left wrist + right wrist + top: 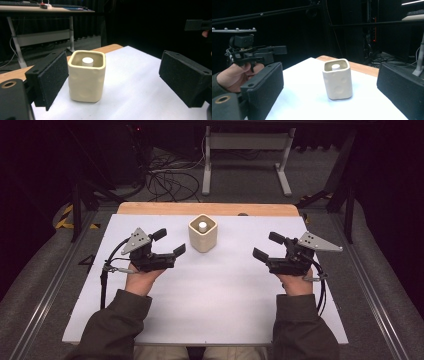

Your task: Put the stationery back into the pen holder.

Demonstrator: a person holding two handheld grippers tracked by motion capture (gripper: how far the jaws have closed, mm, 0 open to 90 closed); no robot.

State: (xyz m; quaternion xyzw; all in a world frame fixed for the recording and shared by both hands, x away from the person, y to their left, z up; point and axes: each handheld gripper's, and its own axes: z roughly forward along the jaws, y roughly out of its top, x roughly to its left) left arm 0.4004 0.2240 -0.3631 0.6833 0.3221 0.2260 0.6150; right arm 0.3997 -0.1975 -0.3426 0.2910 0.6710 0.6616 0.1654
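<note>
A cream square cup (202,233) stands upright on the white board (210,290), toward its far middle, with a small white round-topped object (202,225) inside it. My left gripper (169,242) is open just left of the cup, apart from it. In the left gripper view the cup (87,76) stands ahead between the wide jaws, nearer the left pad (53,78). My right gripper (268,245) is open to the right of the cup, farther off. The right gripper view has the cup (337,79) ahead and the other hand's gripper (253,53) at its left.
The board lies on a wooden table top (207,209) whose far edge runs just behind the cup. Beyond stand a white desk frame (245,155) and loose cables on the grey floor (170,182). Both of the person's forearms enter from the bottom.
</note>
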